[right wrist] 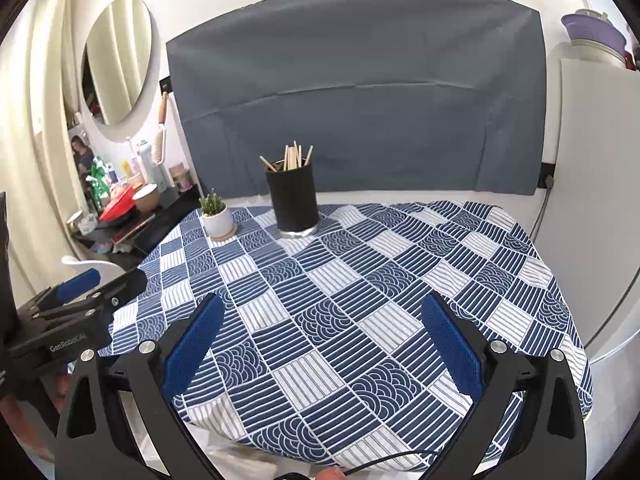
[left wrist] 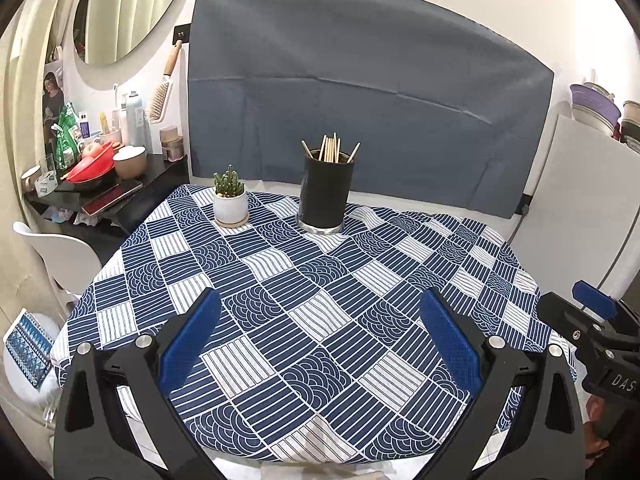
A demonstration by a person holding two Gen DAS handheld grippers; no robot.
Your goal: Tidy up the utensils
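Left gripper [left wrist: 320,320] jaws apart, holding nothing; right gripper [right wrist: 322,320] likewise; wooden chopsticks [left wrist: 330,148] upright in black holder [left wrist: 326,192] beside potted cactus [left wrist: 230,196] on patterned tablecloth [left wrist: 320,280].

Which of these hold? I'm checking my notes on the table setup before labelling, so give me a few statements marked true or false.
1. The chopsticks stand in the black holder. True.
2. The left gripper is shut on a chopstick. False: it is open and holds nothing.
3. The potted plant stands left of the holder. True.
4. The right gripper touches the holder. False: it is open, well short of it.
5. Loose chopsticks lie on the tablecloth. False: none show there.
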